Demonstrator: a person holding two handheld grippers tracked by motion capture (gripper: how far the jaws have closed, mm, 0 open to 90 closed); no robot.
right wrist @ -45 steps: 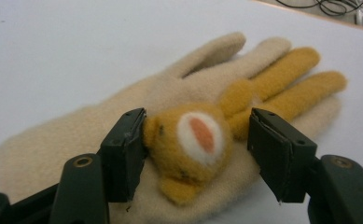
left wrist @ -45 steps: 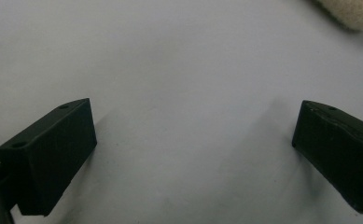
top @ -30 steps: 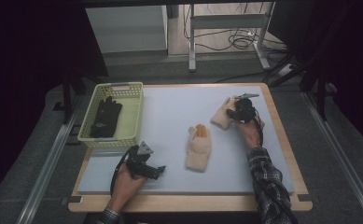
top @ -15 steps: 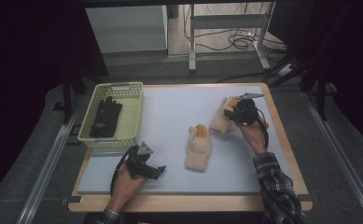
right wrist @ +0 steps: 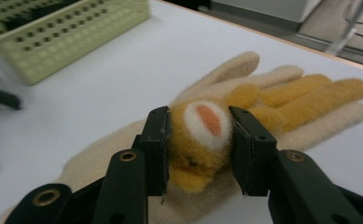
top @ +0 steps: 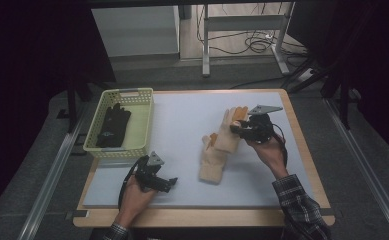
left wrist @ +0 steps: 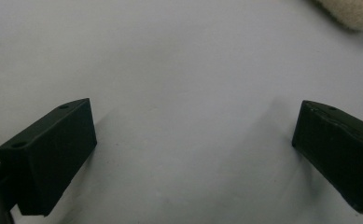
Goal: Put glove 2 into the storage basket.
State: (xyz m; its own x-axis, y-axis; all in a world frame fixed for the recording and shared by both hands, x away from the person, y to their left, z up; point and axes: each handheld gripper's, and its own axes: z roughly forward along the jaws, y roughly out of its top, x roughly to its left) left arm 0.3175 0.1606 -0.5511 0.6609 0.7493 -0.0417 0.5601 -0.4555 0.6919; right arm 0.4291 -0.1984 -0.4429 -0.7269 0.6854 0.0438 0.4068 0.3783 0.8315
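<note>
My right gripper [top: 238, 129] is shut on a cream fuzzy glove [top: 229, 135] at the right of the mat. In the right gripper view its pads [right wrist: 157, 140] pinch an orange and white plush patch on that glove [right wrist: 272, 98], whose orange fingers point away. A second cream glove [top: 212, 162] lies flat at the mat's middle, and the held glove's end reaches over it. My left gripper [top: 169, 184] rests at the front left, open with only bare mat [left wrist: 170, 56] between its jaws [left wrist: 193, 149]. A cream glove's edge [left wrist: 352, 11] shows beyond.
A pale green basket [top: 123, 150] stands at the mat's left edge with a black glove [top: 113, 125] inside; its wall [right wrist: 67, 37] appears in the right gripper view. The wooden table edge [top: 302, 150] frames the mat. Cables and a metal frame lie on the floor behind.
My right gripper has carried its glove left and toward the near side, up off the mat, until it overlaps the other glove. The left gripper stayed put.
</note>
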